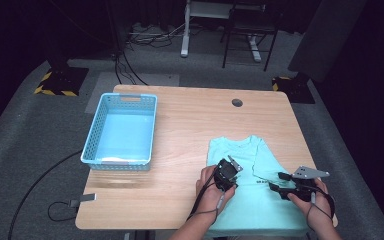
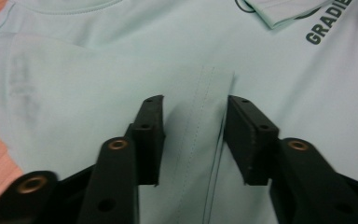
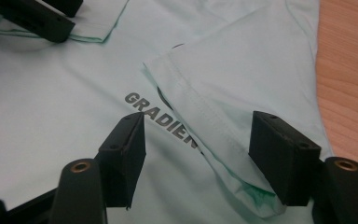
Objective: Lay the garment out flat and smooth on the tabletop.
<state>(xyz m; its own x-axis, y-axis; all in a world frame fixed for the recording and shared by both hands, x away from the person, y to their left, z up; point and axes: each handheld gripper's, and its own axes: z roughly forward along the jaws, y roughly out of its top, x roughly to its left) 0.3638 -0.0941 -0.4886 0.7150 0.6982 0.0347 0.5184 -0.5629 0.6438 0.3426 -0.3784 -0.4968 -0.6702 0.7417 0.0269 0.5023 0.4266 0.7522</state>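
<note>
A pale mint T-shirt (image 1: 260, 205) lies flat at the table's near right, with dark lettering (image 3: 161, 116) on its chest. My left gripper (image 1: 228, 176) hovers over the shirt's left part. In the left gripper view its jaws (image 2: 195, 102) stand apart on either side of a stitched sleeve hem (image 2: 205, 93), and the pads do not press the cloth. My right gripper (image 1: 276, 181) is over the shirt's right side. Its jaws (image 3: 198, 119) are wide open astride the edge of a folded-in sleeve (image 3: 242, 70). The left gripper's jaw (image 3: 32, 16) shows at the top left of the right gripper view.
A light blue perforated basket (image 1: 116, 161) stands at the table's left half with nothing in it. The wooden table (image 1: 190, 125) has a round cable hole (image 1: 237, 102) near its far edge. A cable with a small plug (image 1: 80, 200) lies at the near left corner.
</note>
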